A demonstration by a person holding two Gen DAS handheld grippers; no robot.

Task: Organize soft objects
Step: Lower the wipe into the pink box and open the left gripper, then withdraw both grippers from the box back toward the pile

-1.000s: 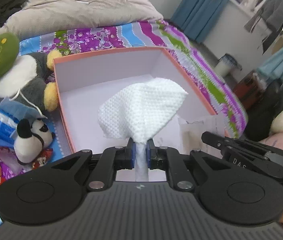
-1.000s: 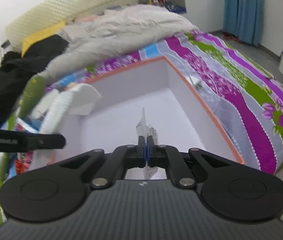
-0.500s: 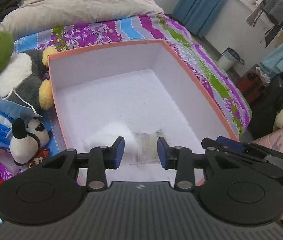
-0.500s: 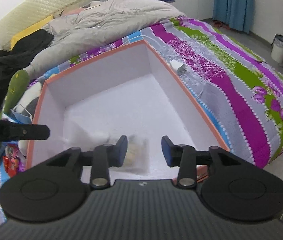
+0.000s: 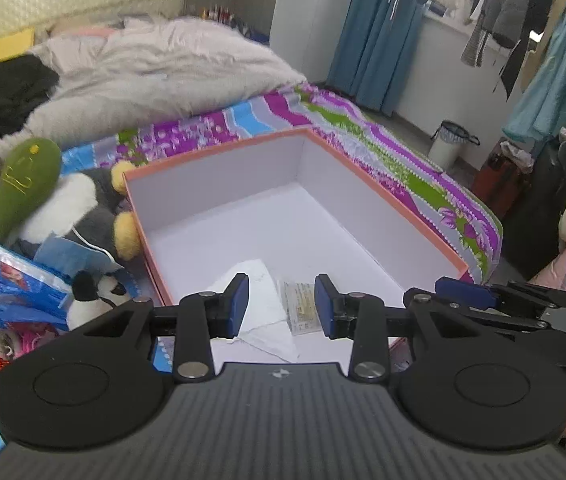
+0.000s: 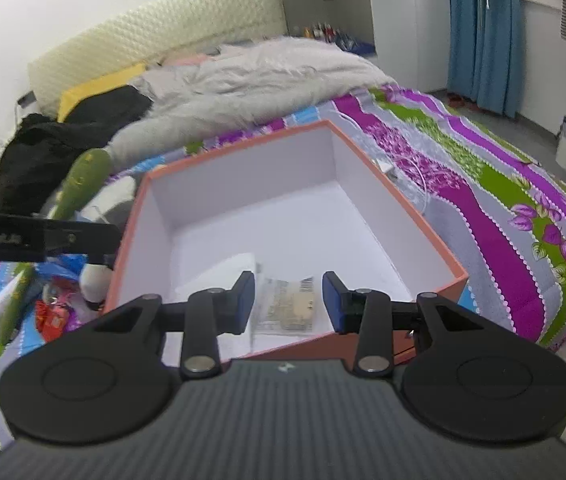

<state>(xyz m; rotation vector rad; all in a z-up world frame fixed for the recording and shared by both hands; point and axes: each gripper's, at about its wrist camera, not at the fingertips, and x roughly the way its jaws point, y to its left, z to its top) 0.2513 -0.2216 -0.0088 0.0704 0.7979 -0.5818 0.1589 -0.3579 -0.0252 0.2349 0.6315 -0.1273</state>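
The box [image 5: 219,168] is matt cardboard, its inner walls and floor a smooth white and its rim and outer faces a flat orange; on its floor lie a soft white cloth [image 5: 261,300] with a fine woven texture and, just beside it, a small glossy clear-plastic packet [image 6: 289,308]. Left of the box, the penguin toy [image 5: 83,216] and the small panda toy [image 5: 87,300] are fuzzy plush, next to a shiny blue plastic wrapper [image 5: 19,284]. Behind the box the bedsheet [image 6: 503,200] is smooth printed cloth and the grey duvet [image 5: 155,68] is soft matt fabric; the left tongs [image 5: 281,304] and right tongs [image 6: 289,300] are matt black plastic with blue rubbery pads [image 5: 239,300] and bright metal pivot screws.
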